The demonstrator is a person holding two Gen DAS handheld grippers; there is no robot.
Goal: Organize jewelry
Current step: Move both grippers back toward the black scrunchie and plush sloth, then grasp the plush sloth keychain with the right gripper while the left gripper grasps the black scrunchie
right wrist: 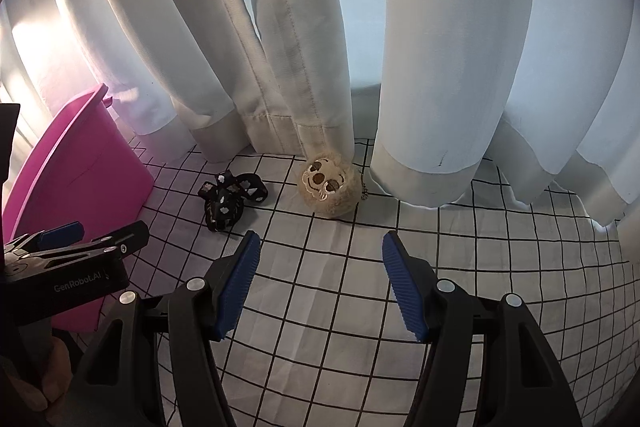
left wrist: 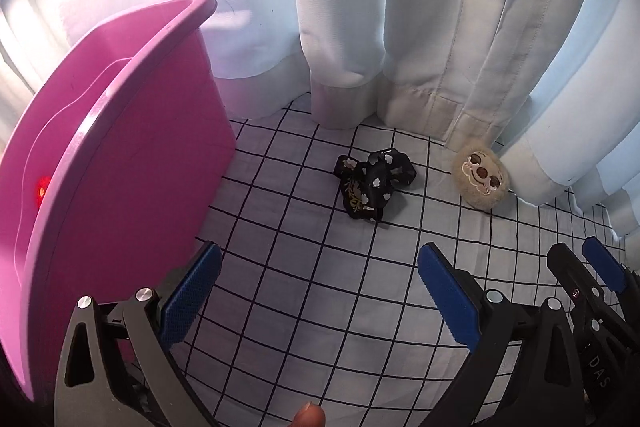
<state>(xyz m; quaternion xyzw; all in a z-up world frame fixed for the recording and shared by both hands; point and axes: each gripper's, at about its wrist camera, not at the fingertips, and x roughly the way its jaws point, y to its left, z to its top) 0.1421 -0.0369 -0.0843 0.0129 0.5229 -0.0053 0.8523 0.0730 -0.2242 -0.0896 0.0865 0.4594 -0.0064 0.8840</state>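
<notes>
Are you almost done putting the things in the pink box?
Not yet. Nothing looks tidied so far: the black patterned strap and fuzzy sloth-face charm lie on the checked cloth, outside the pink box. The left gripper and right gripper are both open and empty. Both pieces are left.

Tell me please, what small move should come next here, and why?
Probably lower the left gripper toward the black patterned strap and close on it. Both grippers are open and empty, the strap lies loose on the checked cloth ahead of the left one, and the pink bin stands right beside it. The plush charm lies nearer the right gripper.
</notes>
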